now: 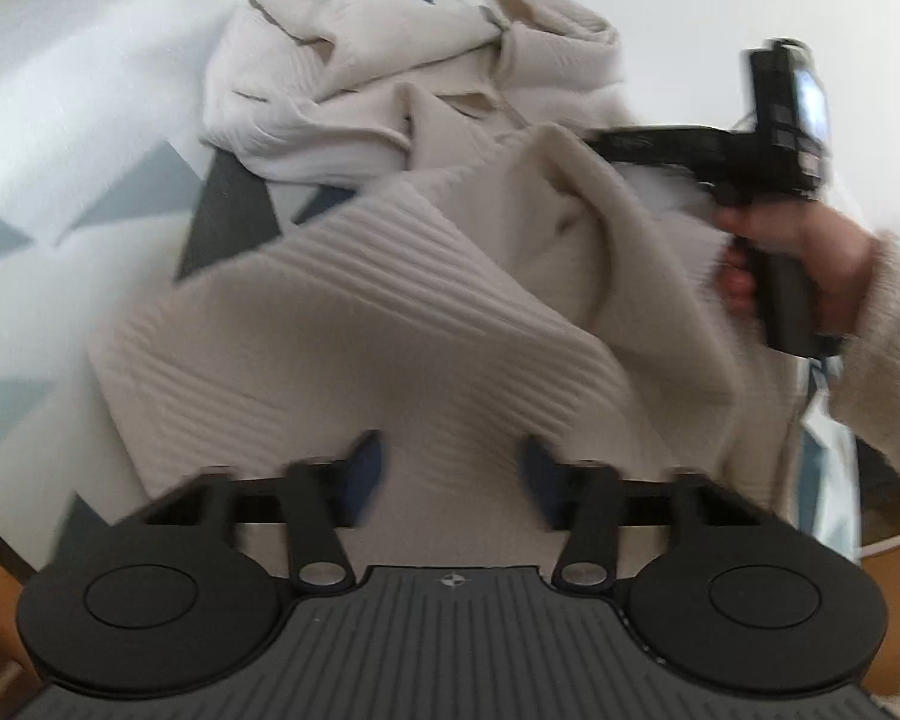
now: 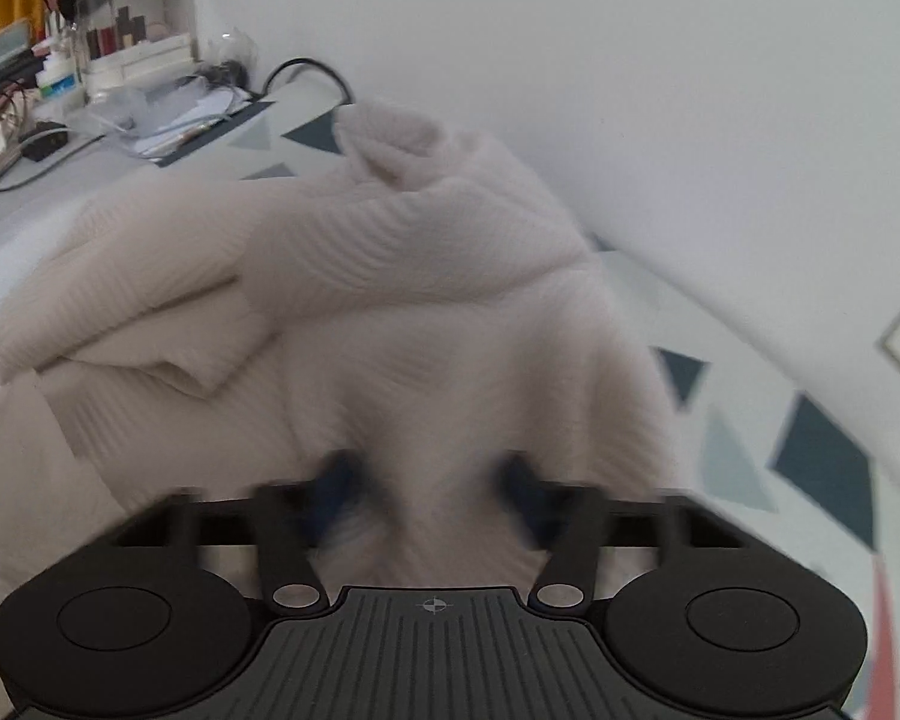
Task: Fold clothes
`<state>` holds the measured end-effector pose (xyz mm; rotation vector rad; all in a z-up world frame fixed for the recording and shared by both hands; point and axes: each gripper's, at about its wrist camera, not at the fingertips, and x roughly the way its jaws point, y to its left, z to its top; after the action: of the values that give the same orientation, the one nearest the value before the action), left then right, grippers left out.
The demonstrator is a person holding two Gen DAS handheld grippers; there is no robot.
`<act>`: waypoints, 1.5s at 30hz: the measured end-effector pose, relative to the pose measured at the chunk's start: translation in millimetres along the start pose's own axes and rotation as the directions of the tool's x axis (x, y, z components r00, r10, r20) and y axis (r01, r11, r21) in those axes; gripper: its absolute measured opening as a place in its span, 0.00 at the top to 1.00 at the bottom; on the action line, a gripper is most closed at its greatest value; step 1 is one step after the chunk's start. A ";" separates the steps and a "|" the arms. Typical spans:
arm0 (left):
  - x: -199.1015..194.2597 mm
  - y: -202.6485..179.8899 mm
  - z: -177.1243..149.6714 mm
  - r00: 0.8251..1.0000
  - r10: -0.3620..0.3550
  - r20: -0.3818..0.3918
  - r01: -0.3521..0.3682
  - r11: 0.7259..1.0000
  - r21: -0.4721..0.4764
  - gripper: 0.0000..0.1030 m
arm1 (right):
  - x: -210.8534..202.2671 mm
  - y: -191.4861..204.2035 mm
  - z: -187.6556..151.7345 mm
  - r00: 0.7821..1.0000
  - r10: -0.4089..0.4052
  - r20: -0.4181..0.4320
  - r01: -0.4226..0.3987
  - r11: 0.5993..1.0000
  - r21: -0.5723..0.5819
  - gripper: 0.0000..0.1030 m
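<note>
A beige ribbed sweater (image 1: 354,324) lies crumpled on a white cloth with grey and dark triangles (image 1: 90,120). My left gripper (image 1: 453,471) hovers open just above the sweater's near hem, its blue pads (image 1: 366,468) apart with nothing between them. In the left wrist view the right gripper's black body (image 1: 780,120) reaches in from the right, its tips hidden behind a raised fold (image 1: 570,180). In the right wrist view my right gripper (image 2: 429,495) is blurred, fingers apart over the sweater (image 2: 390,276), with fabric bunched close in front.
A hand (image 1: 810,252) in a fuzzy beige sleeve (image 1: 888,360) holds the right gripper. Clear cosmetic containers (image 2: 132,18), papers (image 2: 180,120) and a black cable (image 2: 306,69) crowd the table's far end. A white wall (image 2: 630,90) runs along the right side.
</note>
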<state>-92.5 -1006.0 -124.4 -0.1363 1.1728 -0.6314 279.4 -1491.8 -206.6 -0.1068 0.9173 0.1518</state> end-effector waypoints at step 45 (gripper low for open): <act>24.9 -69.8 0.1 0.976 -0.022 -0.216 0.140 0.825 0.547 0.21 | -141.7 24.6 -182.0 0.991 -0.034 -0.128 0.092 0.871 0.483 0.52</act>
<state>-113.8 -1076.4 -115.6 0.3919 1.1307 -1.0641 48.0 -1508.1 -204.3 0.3298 1.0424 -0.1533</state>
